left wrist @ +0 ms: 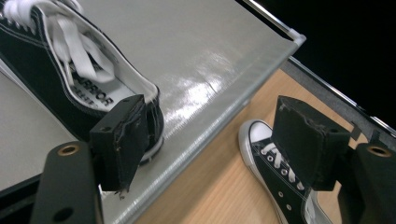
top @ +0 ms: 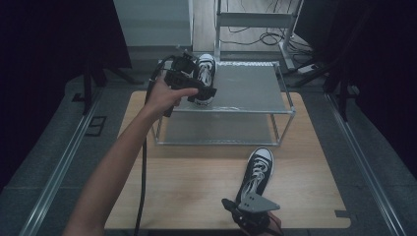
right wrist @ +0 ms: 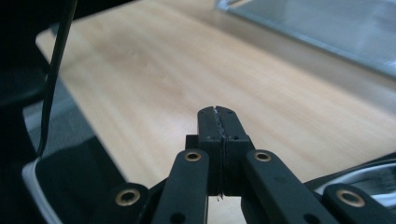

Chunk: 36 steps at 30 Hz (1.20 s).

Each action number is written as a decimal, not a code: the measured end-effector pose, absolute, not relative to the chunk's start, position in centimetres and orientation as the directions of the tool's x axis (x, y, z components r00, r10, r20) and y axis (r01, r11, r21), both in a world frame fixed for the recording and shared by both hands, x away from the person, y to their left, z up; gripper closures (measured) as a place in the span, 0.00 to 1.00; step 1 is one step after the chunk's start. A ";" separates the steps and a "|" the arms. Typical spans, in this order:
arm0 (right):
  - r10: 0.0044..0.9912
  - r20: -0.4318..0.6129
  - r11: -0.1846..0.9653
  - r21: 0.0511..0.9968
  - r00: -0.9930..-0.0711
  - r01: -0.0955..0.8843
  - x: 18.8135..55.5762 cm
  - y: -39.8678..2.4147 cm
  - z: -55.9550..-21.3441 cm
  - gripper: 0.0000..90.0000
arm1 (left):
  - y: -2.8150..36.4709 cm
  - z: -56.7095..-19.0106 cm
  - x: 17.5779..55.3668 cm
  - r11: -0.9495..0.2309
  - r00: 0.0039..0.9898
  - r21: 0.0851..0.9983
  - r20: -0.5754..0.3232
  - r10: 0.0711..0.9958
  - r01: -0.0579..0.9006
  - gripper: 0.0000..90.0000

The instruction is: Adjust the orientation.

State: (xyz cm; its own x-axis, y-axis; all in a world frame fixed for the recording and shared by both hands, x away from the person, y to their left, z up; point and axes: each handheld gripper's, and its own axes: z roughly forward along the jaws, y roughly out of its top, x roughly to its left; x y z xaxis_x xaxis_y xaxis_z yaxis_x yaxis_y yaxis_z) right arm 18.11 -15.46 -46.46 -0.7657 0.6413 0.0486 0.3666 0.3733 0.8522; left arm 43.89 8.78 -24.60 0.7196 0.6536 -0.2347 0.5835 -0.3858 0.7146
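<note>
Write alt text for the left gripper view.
The left tool has its two black jaws wide apart, one beside the heel of a black-and-white sneaker on a grey shelf. Past the shelf edge, a second matching sneaker lies on the wooden table.

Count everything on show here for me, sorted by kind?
Shoes: 2
Rack: 1
Table: 1
Tools: 2
Total: 6
</note>
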 end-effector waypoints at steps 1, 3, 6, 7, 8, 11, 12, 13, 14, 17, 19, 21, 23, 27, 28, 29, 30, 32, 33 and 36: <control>0.636 0.040 0.389 0.846 -0.771 0.365 17.8 -15.1 -46.8 1.00 | 8.8 -24.8 43.6 -0.391 0.723 0.714 -0.231 0.651 0.581 0.30; 0.638 0.016 0.417 0.834 -0.770 0.362 17.5 -14.8 -47.5 1.00 | 9.0 -25.1 43.0 -0.398 0.728 0.713 -0.229 0.646 0.577 0.30; 0.663 0.008 0.424 0.820 -0.749 0.384 17.4 -15.3 -48.6 1.00 | 9.1 -25.6 42.2 -0.406 0.737 0.713 -0.227 0.636 0.571 0.30; 0.677 0.007 0.420 0.817 -0.736 0.395 17.4 -15.7 -48.9 1.00 | 9.2 -25.8 42.0 -0.409 0.742 0.713 -0.230 0.630 0.569 0.30; 0.692 0.004 0.416 0.815 -0.722 0.403 17.4 -16.1 -49.2 1.00 | 9.3 -26.0 41.8 -0.413 0.744 0.713 -0.228 0.628 0.567 0.30; 0.708 0.038 0.383 0.819 -0.706 0.428 17.4 -17.7 -49.8 1.00 | 9.5 -26.5 41.3 -0.415 0.745 0.711 -0.230 0.626 0.568 0.30; 0.705 0.056 0.374 0.818 -0.707 0.438 17.4 -18.1 -49.8 1.00 | 9.6 -26.7 41.1 -0.412 0.744 0.713 -0.232 0.627 0.568 0.30; 0.708 0.037 0.383 0.819 -0.706 0.427 17.2 -18.2 -49.8 1.00 | 9.6 -26.9 41.0 -0.412 0.746 0.712 -0.234 0.623 0.568 0.30; 0.708 0.020 0.395 0.818 -0.706 0.419 17.0 -18.3 -49.8 1.00 | 9.7 -27.2 40.7 -0.414 0.749 0.711 -0.239 0.618 0.568 0.30; 0.713 0.024 0.388 0.818 -0.701 0.424 16.6 -19.2 -49.9 1.00 | 9.8 -27.8 40.1 -0.430 0.759 0.706 -0.236 0.607 0.563 0.30; 0.715 0.023 0.389 0.817 -0.699 0.425 16.4 -19.7 -49.8 1.00 | 9.9 -28.2 39.6 -0.442 0.765 0.703 -0.226 0.604 0.557 0.30; 0.722 0.010 0.394 0.817 -0.692 0.422 16.1 -20.3 -49.8 1.00 | 10.0 -28.5 39.1 -0.452 0.777 0.705 -0.225 0.587 0.546 0.30; 0.732 0.003 0.392 0.816 -0.681 0.425 15.9 -20.9 -49.8 1.00 | 10.0 -29.0 38.5 -0.459 0.785 0.704 -0.227 0.577 0.541 0.30; 0.745 -0.003 0.393 0.810 -0.667 0.436 15.6 -22.1 -49.7 1.00 | 10.2 -30.0 37.6 -0.470 0.795 0.700 -0.237 0.558 0.538 0.30; 0.749 -0.002 0.392 0.808 -0.663 0.440 15.6 -22.5 -49.7 1.00 | 10.2 -30.2 37.5 -0.474 0.797 0.698 -0.235 0.556 0.537 0.30; 0.751 -0.001 0.391 0.807 -0.660 0.443 15.6 -22.7 -49.6 1.00 | 10.1 -30.7 37.3 -0.481 0.798 0.693 -0.232 0.556 0.537 0.30; 0.755 0.005 0.384 0.807 -0.656 0.448 15.6 -23.1 -49.6 1.00 | 10.1 -31.0 37.1 -0.486 0.800 0.690 -0.233 0.552 0.536 0.30; 0.761 0.021 0.371 0.807 -0.649 0.460 15.6 -23.7 -49.6 1.00 | 10.0 -31.6 36.8 -0.491 0.804 0.687 -0.238 0.544 0.536 0.30; 0.764 0.026 0.365 0.806 -0.645 0.466 15.6 -23.9 -49.5 1.00 | 10.0 -31.9 36.7 -0.495 0.806 0.685 -0.238 0.542 0.535 0.30; 0.777 0.046 0.342 0.806 -0.627 0.483 15.6 -24.6 -49.5 1.00 | 10.1 -32.7 36.5 -0.498 0.807 0.681 -0.244 0.537 0.537 0.30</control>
State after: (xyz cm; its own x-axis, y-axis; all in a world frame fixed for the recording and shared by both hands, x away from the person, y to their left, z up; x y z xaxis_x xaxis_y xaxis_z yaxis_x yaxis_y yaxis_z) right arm 15.56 -24.57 -49.53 -0.6273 0.7774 0.0456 0.4830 0.3424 0.8059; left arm 36.55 10.10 -32.74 0.8074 0.5374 -0.2436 0.5369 -0.4982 0.6808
